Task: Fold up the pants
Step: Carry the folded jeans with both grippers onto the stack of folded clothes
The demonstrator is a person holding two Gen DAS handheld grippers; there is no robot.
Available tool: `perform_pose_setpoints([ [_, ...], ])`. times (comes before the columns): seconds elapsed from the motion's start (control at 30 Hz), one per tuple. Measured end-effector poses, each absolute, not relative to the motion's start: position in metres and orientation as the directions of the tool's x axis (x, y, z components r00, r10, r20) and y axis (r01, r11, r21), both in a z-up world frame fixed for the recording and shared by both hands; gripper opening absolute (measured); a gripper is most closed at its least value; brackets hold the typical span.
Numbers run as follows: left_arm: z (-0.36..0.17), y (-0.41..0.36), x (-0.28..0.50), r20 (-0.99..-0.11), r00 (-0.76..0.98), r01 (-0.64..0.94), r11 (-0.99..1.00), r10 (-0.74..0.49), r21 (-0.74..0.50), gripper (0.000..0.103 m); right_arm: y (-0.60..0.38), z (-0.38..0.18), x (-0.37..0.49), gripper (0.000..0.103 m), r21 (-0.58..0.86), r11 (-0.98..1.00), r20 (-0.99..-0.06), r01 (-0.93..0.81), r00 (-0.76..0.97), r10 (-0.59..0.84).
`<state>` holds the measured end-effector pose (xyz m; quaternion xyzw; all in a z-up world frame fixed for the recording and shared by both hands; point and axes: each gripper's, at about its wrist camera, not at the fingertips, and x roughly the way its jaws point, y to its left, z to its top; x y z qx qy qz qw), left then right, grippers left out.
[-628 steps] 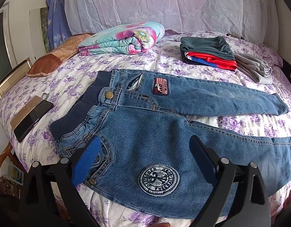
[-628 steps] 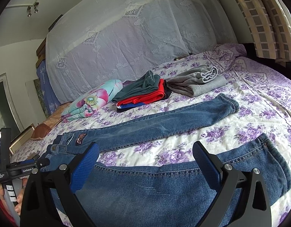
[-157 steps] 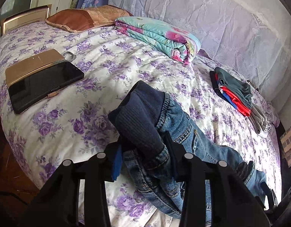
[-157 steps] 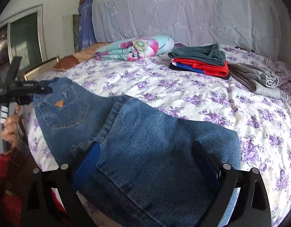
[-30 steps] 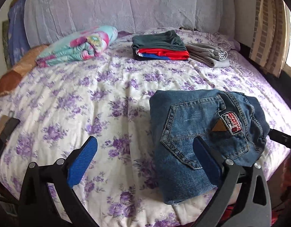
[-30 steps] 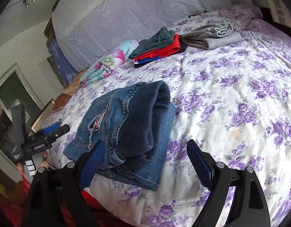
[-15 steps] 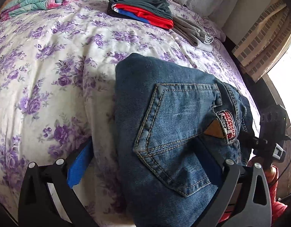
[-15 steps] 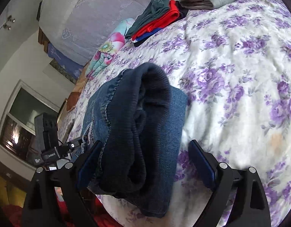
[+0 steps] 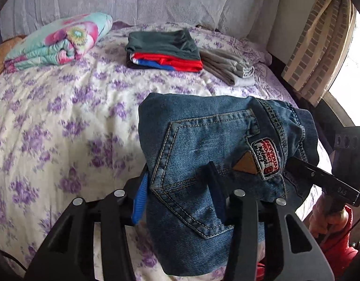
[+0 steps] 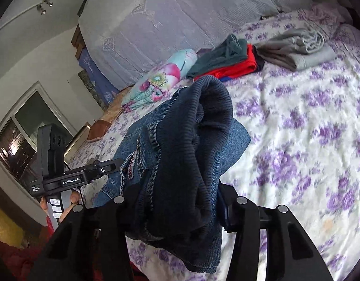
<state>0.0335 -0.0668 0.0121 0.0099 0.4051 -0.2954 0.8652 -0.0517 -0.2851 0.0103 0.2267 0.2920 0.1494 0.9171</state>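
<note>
The folded blue jeans (image 9: 203,145) hang in a thick bundle just above the flowered bedspread (image 9: 63,117), back pocket and patch facing up. My left gripper (image 9: 177,199) is closing, and its blue pads press into the denim on either side of the pocket end. In the right wrist view the dark ribbed waistband (image 10: 194,140) stands up between the fingers of my right gripper (image 10: 175,208). It is also closing and pinches that end; its left pad is hidden by cloth. Each gripper's black body shows at the far end in the other view.
At the back of the bed lie a rolled floral quilt (image 9: 56,44), a stack of folded clothes (image 9: 163,49) and a folded grey garment (image 9: 229,70). A checked curtain (image 9: 315,46) hangs at the right. A person's hand (image 10: 71,197) holds the left gripper's handle near the bed's edge.
Both grippers stood open around the jeans lying on the bed. Their jaws have since closed on the two ends, and the bundle has come up off the bedspread.
</note>
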Motion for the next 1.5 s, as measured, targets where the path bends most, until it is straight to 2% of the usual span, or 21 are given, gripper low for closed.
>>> perform_pose_setpoints([
  [0.07,0.025,-0.073,0.041,-0.687,0.53,0.517,0.831,-0.498,-0.204,0.046,-0.288,0.025,-0.046,0.05,0.484,0.861,-0.446,-0.157,0.802,0.397],
  [0.17,0.024,-0.072,0.059,-0.686,0.5,0.496,0.824,-0.529,-0.275,0.046,-0.297,0.025,-0.037,0.049,0.494,0.857,-0.445,-0.15,0.803,0.397],
  [0.33,-0.028,-0.085,0.081,-0.783,0.441,0.438,0.867,-0.439,-0.24,0.045,-0.311,-0.039,-0.01,0.049,0.587,0.808,-0.547,-0.04,0.716,0.433],
  [0.4,-0.045,-0.085,0.08,-0.79,0.451,0.433,0.876,-0.415,-0.213,0.053,-0.32,-0.063,-0.009,0.049,0.623,0.782,-0.547,-0.005,0.712,0.44],
  [0.47,-0.047,-0.08,0.074,-0.778,0.486,0.411,0.89,-0.397,-0.198,0.079,-0.329,-0.071,-0.012,0.049,0.676,0.736,-0.514,-0.012,0.709,0.484],
  [0.53,-0.051,-0.074,0.072,-0.786,0.451,0.419,0.878,-0.423,-0.232,0.083,-0.329,-0.072,-0.014,0.05,0.672,0.74,-0.51,-0.024,0.71,0.486],
  [0.67,-0.063,-0.064,0.077,-0.782,0.395,0.402,0.856,-0.483,-0.326,0.085,-0.329,-0.076,-0.015,0.052,0.682,0.73,-0.499,-0.037,0.707,0.502],
  [0.8,-0.079,-0.068,0.087,-0.766,0.296,0.385,0.806,-0.57,-0.45,0.084,-0.333,-0.083,-0.015,0.054,0.707,0.706,-0.479,-0.046,0.703,0.526],
  [0.83,-0.079,-0.07,0.085,-0.76,0.303,0.389,0.803,-0.575,-0.452,0.079,-0.333,-0.083,-0.015,0.054,0.707,0.706,-0.478,-0.047,0.704,0.525],
  [0.87,-0.076,-0.073,0.083,-0.745,0.298,0.411,0.784,-0.597,-0.464,0.059,-0.333,-0.083,-0.015,0.053,0.702,0.71,-0.481,-0.047,0.705,0.522],
  [0.97,-0.058,-0.084,0.075,-0.759,0.339,0.424,0.81,-0.556,-0.405,0.051,-0.326,-0.071,-0.018,0.048,0.647,0.761,-0.502,-0.05,0.723,0.474],
  [1.03,-0.044,-0.091,0.071,-0.775,0.364,0.439,0.829,-0.516,-0.346,0.048,-0.322,-0.053,-0.018,0.047,0.619,0.782,-0.501,-0.069,0.732,0.461],
  [1.1,-0.022,-0.09,0.077,-0.769,0.368,0.446,0.825,-0.522,-0.347,0.047,-0.322,-0.027,-0.012,0.046,0.591,0.801,-0.488,-0.096,0.748,0.45],
  [1.33,0.115,-0.112,0.136,-0.653,0.536,0.496,0.826,-0.535,-0.269,0.047,-0.339,0.1,0.054,0.046,0.491,0.851,-0.353,-0.185,0.851,0.389],
  [1.5,0.187,-0.134,0.208,-0.598,0.62,0.466,0.852,-0.508,-0.24,0.046,-0.356,0.162,0.13,0.046,0.437,0.879,-0.274,-0.19,0.903,0.332],
])
